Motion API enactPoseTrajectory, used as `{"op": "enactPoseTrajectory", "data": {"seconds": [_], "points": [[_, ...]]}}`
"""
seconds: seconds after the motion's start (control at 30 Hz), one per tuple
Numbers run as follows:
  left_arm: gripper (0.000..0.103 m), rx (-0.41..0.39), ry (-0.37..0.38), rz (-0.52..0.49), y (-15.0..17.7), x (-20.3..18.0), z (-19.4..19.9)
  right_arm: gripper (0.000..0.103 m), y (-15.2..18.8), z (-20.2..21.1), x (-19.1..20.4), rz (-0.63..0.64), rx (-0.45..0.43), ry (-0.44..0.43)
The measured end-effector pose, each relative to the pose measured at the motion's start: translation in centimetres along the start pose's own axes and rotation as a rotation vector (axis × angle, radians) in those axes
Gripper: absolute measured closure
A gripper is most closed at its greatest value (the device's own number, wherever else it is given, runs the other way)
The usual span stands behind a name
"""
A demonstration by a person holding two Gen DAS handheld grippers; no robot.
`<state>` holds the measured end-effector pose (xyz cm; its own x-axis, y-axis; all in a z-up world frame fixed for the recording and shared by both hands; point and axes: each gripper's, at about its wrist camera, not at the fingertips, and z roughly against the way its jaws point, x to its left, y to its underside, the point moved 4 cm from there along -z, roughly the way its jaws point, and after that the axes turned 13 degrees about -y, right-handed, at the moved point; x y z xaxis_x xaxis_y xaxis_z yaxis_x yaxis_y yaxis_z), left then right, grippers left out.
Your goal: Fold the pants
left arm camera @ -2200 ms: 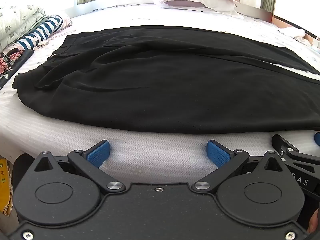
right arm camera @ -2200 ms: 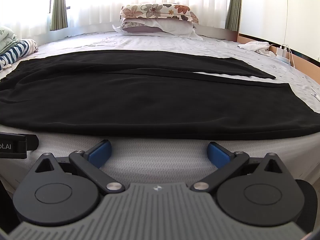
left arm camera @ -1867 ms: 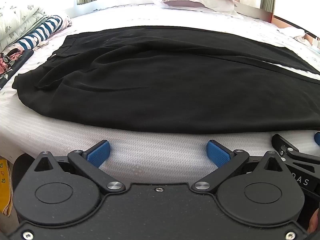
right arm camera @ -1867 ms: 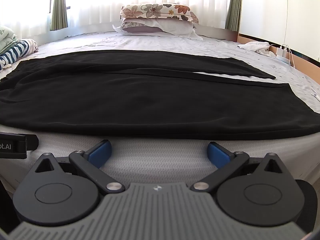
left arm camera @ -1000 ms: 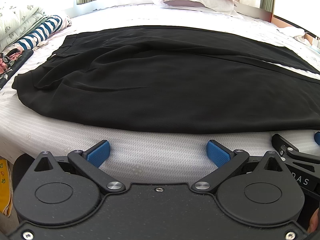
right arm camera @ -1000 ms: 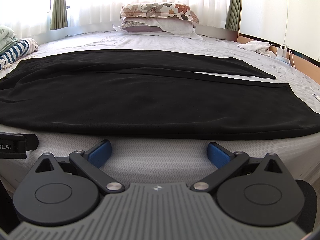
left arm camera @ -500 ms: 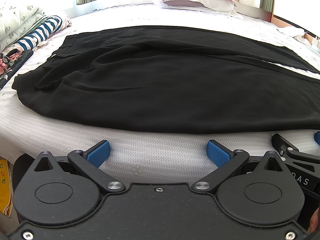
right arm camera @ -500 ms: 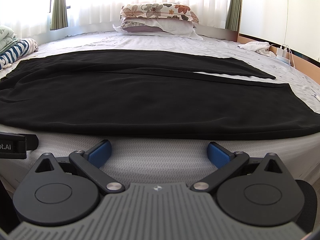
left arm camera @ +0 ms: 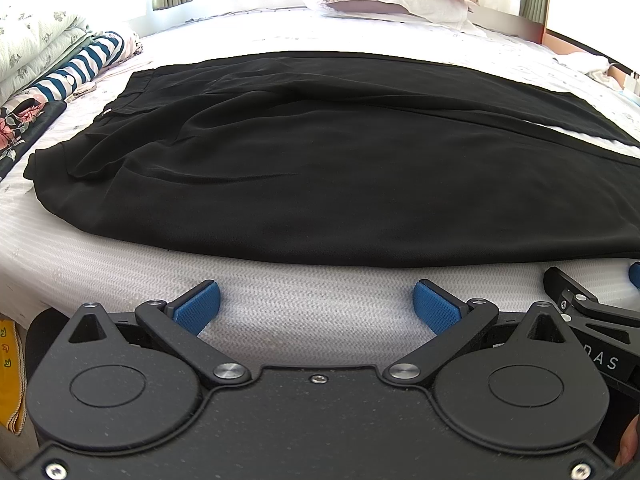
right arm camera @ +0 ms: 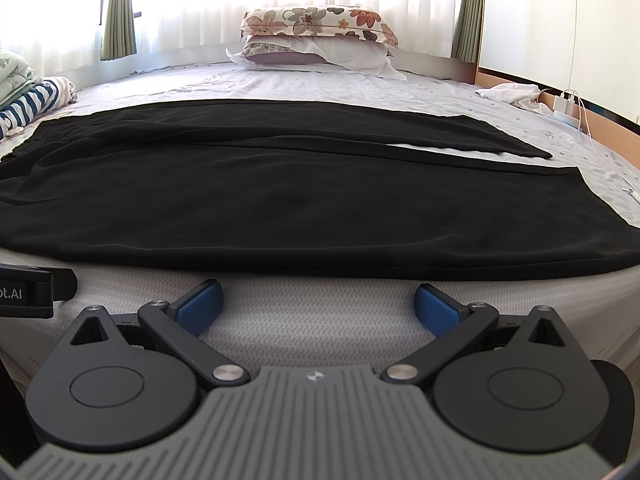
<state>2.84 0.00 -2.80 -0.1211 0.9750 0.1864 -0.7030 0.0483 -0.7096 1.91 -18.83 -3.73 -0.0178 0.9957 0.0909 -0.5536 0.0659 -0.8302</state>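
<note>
Black pants (left arm camera: 320, 168) lie flat across the bed (left arm camera: 120, 256) — seemingly unfolded. Left tongs (left arm camera: 316, 304) and right tongs (right arm camera: 318, 306) gape wide — both empty, short of the near hem.

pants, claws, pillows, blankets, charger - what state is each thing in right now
pants: spread flat on the bed, unfolded, legs apart at the hems
left claw: open, empty, short of the pants
right claw: open, empty, short of the pants
bed: covered with a white sheet
pillows: stacked at the far end
blankets: folded and piled at the left edge
charger: cables attached
curtains: drawn aside
</note>
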Motion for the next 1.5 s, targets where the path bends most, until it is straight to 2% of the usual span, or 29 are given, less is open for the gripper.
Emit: {"op": "enactPoseTrajectory", "data": {"seconds": [0.63, 0.8, 1.03, 1.17, 1.33, 1.43, 1.5], "points": [[0.0, 0.004, 0.002, 0.002, 0.0, 0.0, 0.0, 0.0, 0.1, 0.1, 0.0, 0.001, -0.001, 0.0], [0.0, 0.047, 0.037, -0.002, -0.6, 0.3, -0.2, 0.0, 0.2, 0.2, -0.1, -0.001, -0.004, 0.001], [0.0, 0.019, 0.061, 0.01, -0.7, 1.6, 0.1, 0.0, 0.4, 0.6, 0.1, -0.005, -0.027, -0.002], [0.0, -0.015, 0.011, 0.101, -2.0, 4.2, 0.3, 0.0, -0.1, 1.0, -0.3, -0.031, -0.027, -0.018], [0.0, -0.09, -0.081, 0.24, -4.3, 9.6, -0.4, 0.0, -0.7, 1.7, -0.9, -0.077, -0.049, -0.041], [0.0, -0.083, -0.155, 0.353, -5.8, 14.1, -2.1, 0.001, -1.3, 2.4, -1.7, -0.157, -0.09, -0.083], [0.0, -0.072, -0.198, 0.468, -6.3, 17.4, -3.7, 0.002, -1.8, 2.8, -2.2, -0.189, -0.114, -0.089]]}}
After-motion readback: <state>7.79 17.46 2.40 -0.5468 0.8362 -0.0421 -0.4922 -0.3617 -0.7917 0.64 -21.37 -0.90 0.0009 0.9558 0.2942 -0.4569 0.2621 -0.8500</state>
